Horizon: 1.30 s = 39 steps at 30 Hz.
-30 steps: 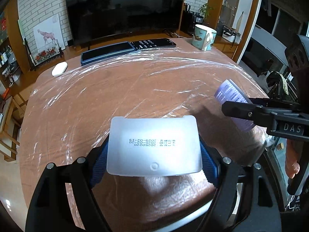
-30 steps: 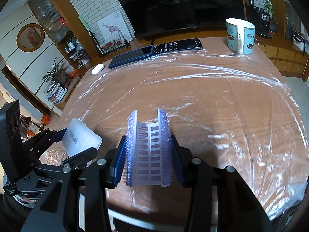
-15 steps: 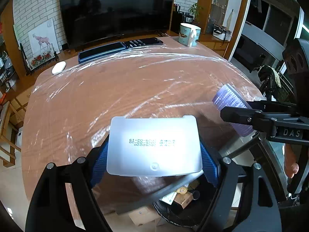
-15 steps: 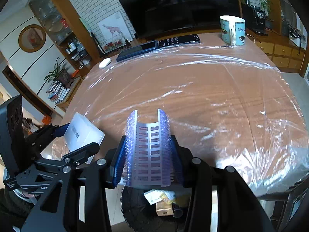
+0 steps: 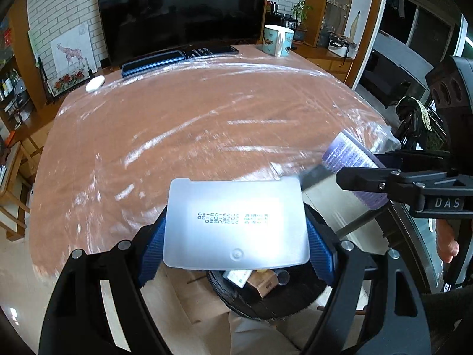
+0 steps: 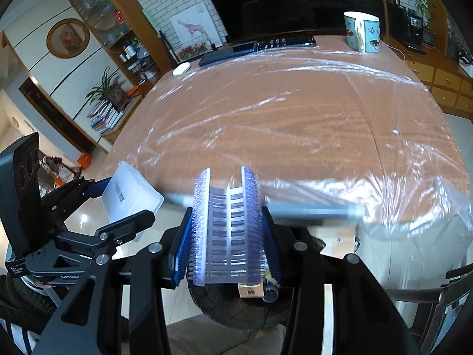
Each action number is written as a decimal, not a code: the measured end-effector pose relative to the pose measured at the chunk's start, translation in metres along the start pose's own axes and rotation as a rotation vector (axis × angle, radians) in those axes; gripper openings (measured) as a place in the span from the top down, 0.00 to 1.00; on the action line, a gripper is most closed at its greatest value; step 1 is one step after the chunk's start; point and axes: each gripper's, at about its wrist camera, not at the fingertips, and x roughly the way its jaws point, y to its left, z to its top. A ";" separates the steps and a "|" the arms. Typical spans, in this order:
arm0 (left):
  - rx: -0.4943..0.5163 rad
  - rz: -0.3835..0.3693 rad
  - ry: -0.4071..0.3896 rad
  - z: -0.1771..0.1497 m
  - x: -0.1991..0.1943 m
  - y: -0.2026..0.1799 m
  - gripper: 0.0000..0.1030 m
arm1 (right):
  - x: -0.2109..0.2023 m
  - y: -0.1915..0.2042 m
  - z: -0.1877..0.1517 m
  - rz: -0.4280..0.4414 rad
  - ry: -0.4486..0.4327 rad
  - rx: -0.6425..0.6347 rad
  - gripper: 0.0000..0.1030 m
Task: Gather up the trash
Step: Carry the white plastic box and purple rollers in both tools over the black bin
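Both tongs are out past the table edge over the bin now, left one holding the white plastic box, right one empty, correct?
Not quite: the right tongs are not empty. They are shut on a bent purple blister pack, plain in the right wrist view. The rest holds: the left tongs grip the white plastic box, and both hang past the table edge over the bin.

Left wrist fisheye looking steeply down past the near edge of the table, close over a black bin on the floor, right wrist view just to its right, same heading, both sharing table, bin, far mug.
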 end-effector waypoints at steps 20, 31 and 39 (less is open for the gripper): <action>-0.041 0.040 0.069 -0.051 0.016 -0.029 0.20 | 0.020 -0.012 -0.056 0.011 0.107 -0.009 0.58; -0.020 0.041 0.137 -0.065 0.045 -0.031 0.20 | 0.051 -0.023 -0.065 -0.013 0.173 0.003 0.58; -0.005 0.040 0.174 -0.068 0.063 -0.030 0.20 | 0.070 -0.027 -0.066 -0.031 0.204 0.004 0.58</action>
